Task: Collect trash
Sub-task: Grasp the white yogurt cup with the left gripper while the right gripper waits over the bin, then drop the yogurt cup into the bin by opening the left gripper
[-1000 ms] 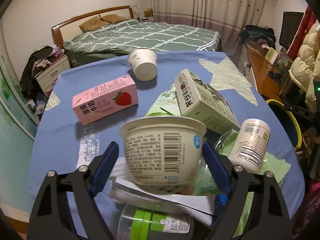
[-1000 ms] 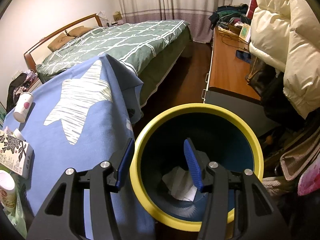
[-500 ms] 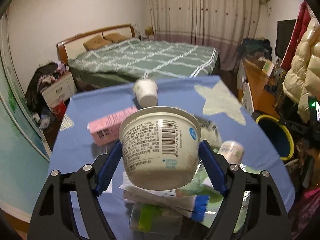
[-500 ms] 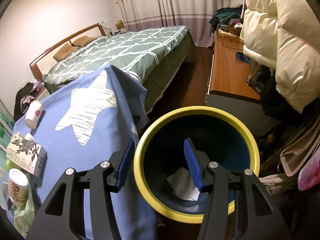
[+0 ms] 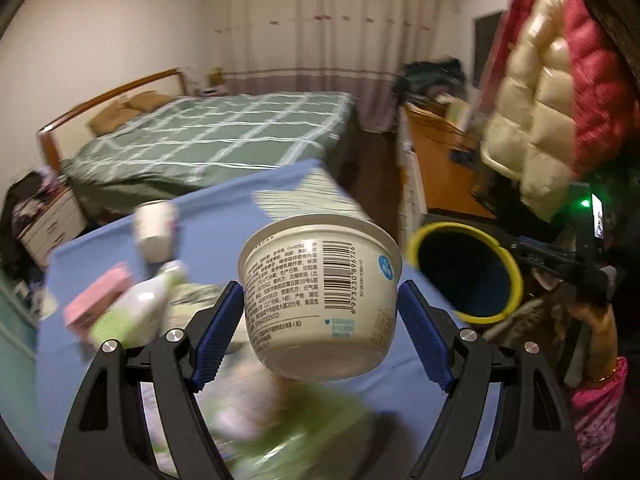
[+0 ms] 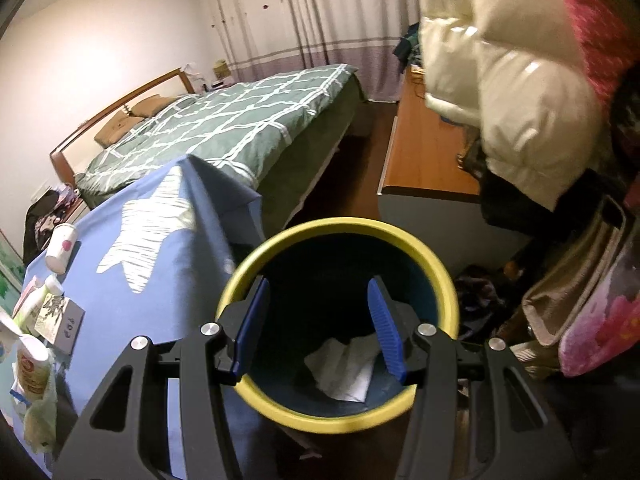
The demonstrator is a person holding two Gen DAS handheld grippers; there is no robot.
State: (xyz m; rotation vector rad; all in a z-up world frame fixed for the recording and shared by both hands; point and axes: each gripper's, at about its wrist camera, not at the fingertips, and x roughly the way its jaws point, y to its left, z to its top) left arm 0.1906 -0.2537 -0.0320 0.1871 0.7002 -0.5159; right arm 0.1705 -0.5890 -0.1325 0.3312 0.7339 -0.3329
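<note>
My left gripper (image 5: 320, 328) is shut on a white yogurt tub (image 5: 320, 300) with a barcode, held in the air above the blue tablecloth (image 5: 224, 220). A yellow-rimmed dark bin (image 5: 464, 268) stands to the right of it, off the table edge. My right gripper (image 6: 318, 326) is open, and its left finger (image 6: 250, 326) sits outside the bin's yellow rim (image 6: 340, 226) while its right finger sits inside. White crumpled paper (image 6: 344, 368) lies in the bin.
On the table lie a paper cup (image 5: 154, 228), a pink carton (image 5: 98, 304), a green-white bottle (image 5: 132, 308), a printed box (image 6: 58, 316) and a small white bottle (image 6: 32, 368). A green bed (image 6: 224, 124), a wooden desk (image 6: 424, 160) and puffy jackets (image 6: 512, 88) surround the area.
My left gripper has lifted the tub and swung right toward the bin. The right gripper has shifted slightly, staying astride the bin rim.
</note>
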